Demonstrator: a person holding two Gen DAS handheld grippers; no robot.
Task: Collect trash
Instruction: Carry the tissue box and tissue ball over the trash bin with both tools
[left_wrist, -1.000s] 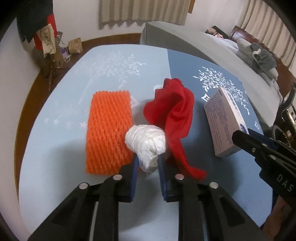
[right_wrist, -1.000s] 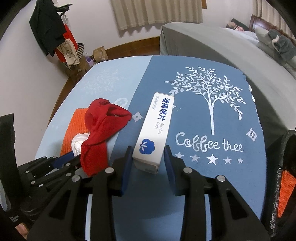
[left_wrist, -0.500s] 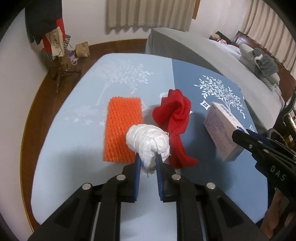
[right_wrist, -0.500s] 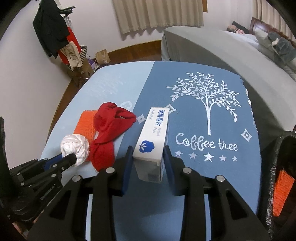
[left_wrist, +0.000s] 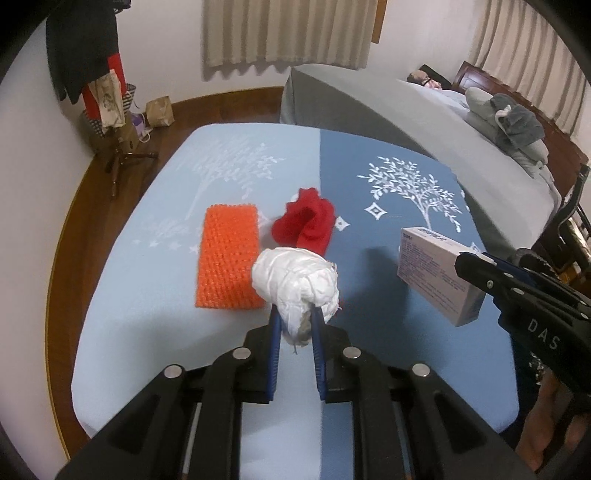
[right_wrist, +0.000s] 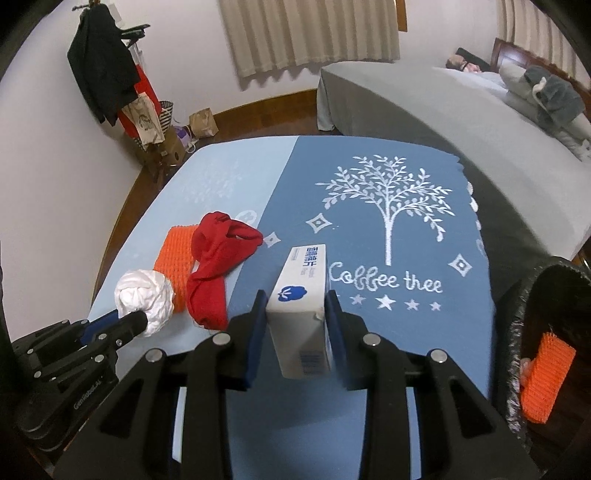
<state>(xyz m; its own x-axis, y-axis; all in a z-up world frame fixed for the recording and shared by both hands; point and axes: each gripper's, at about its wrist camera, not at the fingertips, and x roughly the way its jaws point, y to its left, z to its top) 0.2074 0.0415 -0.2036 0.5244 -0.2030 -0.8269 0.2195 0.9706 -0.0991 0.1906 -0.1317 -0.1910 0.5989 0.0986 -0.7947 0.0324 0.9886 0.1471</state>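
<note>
My left gripper (left_wrist: 295, 317) is shut on a crumpled white wad of tissue (left_wrist: 295, 282), held up above the blue tablecloth (left_wrist: 147, 325). The same white wad (right_wrist: 146, 297) shows at the lower left of the right wrist view. My right gripper (right_wrist: 297, 306) is shut on a white alcohol-pad box (right_wrist: 304, 302), lifted off the cloth; that box (left_wrist: 436, 275) hangs at the right of the left wrist view. On the cloth lie an orange foam net (left_wrist: 227, 256) and a crumpled red cloth (left_wrist: 306, 221).
A black-lined trash bin (right_wrist: 517, 332) with an orange net inside stands at the table's right edge. A grey bed (right_wrist: 461, 122) runs behind the table, with a person lying at its far end. A coat rack (right_wrist: 110, 74) and bags stand by the left wall.
Both grippers have risen, lifting the white wad and the box off the cloth. The table looks further away in both views. The red cloth stayed behind on the cloth.
</note>
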